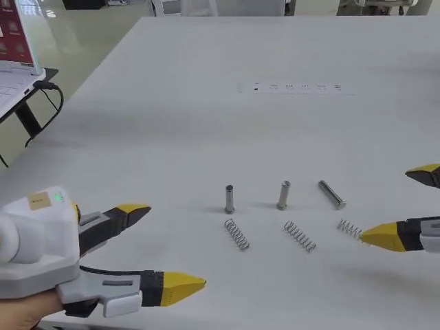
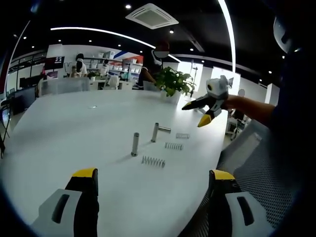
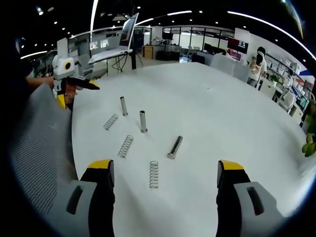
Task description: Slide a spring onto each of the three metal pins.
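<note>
Left pin (image 1: 229, 199), middle pin (image 1: 283, 195) upright; right pin (image 1: 331, 194) lies flat on surface (image 1: 206, 124). Left tongs (image 1: 175, 245), right tongs (image 1: 385, 205) point inward, both spread apart.

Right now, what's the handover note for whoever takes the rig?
Left gripper: open, empty, left of the parts.
Right gripper: open, empty, one tip beside the right spring.
Left pin and middle pin upright, right pin lying flat; left spring and middle spring loose on the table before them.
Done: nothing. Left: all three springs onto pins.
</note>
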### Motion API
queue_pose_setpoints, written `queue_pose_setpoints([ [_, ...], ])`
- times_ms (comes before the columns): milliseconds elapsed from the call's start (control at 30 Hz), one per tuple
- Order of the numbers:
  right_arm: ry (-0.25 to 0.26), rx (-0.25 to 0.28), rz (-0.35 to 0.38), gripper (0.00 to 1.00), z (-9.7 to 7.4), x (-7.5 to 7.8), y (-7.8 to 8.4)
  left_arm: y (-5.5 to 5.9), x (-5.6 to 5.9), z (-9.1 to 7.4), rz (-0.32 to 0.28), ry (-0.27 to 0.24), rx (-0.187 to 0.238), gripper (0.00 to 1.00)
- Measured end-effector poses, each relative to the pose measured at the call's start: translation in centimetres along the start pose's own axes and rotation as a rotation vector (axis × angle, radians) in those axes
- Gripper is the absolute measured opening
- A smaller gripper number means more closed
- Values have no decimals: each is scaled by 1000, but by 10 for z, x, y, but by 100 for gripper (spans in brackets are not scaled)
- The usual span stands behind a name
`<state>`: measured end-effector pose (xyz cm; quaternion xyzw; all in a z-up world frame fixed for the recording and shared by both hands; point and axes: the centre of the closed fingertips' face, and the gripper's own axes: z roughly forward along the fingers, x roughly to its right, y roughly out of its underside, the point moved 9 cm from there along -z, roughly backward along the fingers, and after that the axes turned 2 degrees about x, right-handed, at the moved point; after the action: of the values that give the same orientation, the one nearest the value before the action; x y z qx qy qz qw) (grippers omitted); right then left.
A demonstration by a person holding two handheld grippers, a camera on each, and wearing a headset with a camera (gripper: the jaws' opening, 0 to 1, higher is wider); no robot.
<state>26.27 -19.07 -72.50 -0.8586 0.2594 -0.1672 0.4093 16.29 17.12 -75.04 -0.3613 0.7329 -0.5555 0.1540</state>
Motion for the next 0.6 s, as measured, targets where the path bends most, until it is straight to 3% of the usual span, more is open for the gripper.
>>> queue_pose_setpoints([
  [600, -23, -59, -41, 74, 33, 18, -27, 1, 1, 0, -2, -5, -3, 88],
])
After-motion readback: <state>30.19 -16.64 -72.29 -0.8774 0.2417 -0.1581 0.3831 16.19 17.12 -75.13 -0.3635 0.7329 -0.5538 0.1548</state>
